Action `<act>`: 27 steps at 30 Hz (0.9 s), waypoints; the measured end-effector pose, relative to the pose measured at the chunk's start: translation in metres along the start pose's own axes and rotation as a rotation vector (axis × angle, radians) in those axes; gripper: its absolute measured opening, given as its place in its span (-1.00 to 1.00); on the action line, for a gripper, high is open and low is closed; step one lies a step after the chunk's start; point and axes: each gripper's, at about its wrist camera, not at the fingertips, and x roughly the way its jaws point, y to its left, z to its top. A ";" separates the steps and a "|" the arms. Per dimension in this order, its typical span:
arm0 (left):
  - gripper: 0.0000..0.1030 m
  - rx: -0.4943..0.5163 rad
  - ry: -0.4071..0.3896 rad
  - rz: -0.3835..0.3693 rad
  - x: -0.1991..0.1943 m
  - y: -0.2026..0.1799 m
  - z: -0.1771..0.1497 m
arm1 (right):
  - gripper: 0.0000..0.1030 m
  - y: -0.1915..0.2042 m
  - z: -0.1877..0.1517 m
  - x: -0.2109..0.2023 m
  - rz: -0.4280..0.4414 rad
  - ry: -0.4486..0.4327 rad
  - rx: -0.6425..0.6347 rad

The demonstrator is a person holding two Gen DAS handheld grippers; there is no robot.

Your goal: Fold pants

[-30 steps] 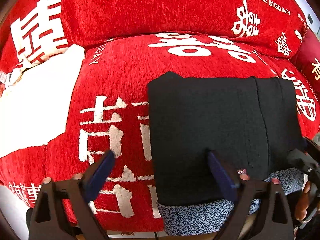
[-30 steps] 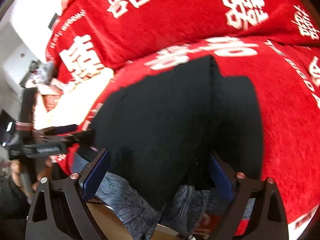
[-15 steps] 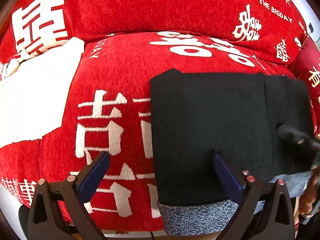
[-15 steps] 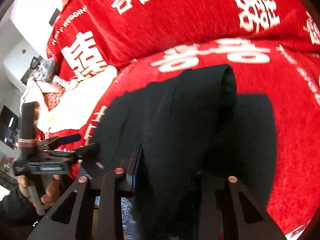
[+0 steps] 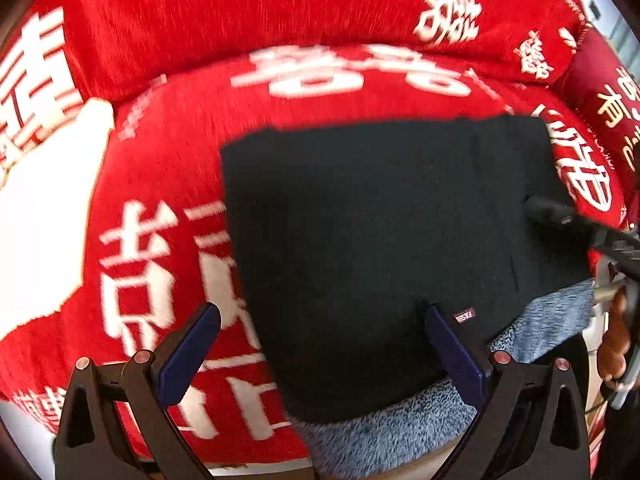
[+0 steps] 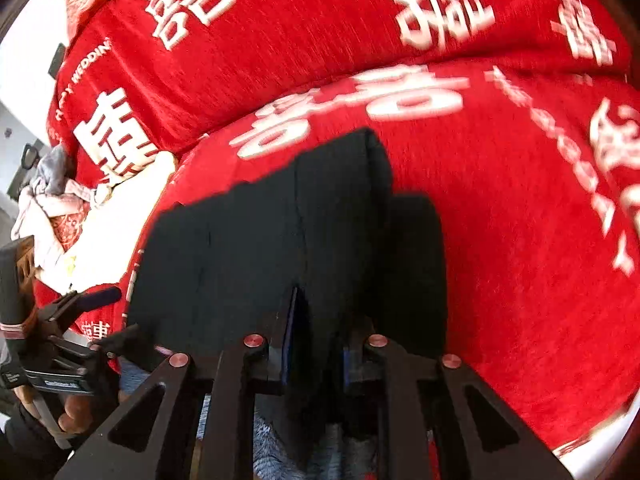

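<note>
My right tongs [image 6: 314,344] have just been closing and now pinch a raised fold of the black pants [image 5: 376,248] between their blue pads, the cloth standing up in a soft ridge that runs away from the jaws. My left tongs [image 5: 320,344] stand wide apart, 1 blue-padded finger over the red cover and the other over the near edge of the pants, with nothing gripped between them. The pants lie on the seat of a sofa [image 5: 168,168] draped in a plush red cover with a napped, chenille-like pile and big white woven characters; its backrest cushion rises behind. The garment is a matte, dense black fabric folded into a roughly rectangular slab with squared corners, a vertical seam or fold line showing near its right side, and a small label [image 5: 463,315] near the front edge. Under its near edge a speckled blue-grey fleecy fabric [image 5: 400,436] sticks out, fuzzy and mottled. In the left view the right tongs reach in from the right edge onto the pants' right side. A smooth white cloth [image 5: 44,216] lies on the seat well to the left of the pants. The frames are motion-blurred, so finer weave detail is lost.
</note>
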 end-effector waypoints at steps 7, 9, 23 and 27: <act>0.99 -0.043 0.006 -0.044 0.005 0.006 0.003 | -0.56 -0.011 -0.002 0.001 0.067 -0.022 0.048; 0.99 -0.047 -0.015 -0.038 -0.003 0.005 0.004 | -0.61 -0.010 -0.001 -0.008 0.090 -0.050 0.072; 0.99 -0.150 -0.071 0.113 -0.007 0.036 0.052 | 0.81 0.060 0.028 -0.053 -0.147 -0.313 -0.189; 0.99 -0.183 -0.021 0.108 0.012 0.038 0.057 | 0.80 0.073 0.044 -0.003 -0.082 -0.179 -0.283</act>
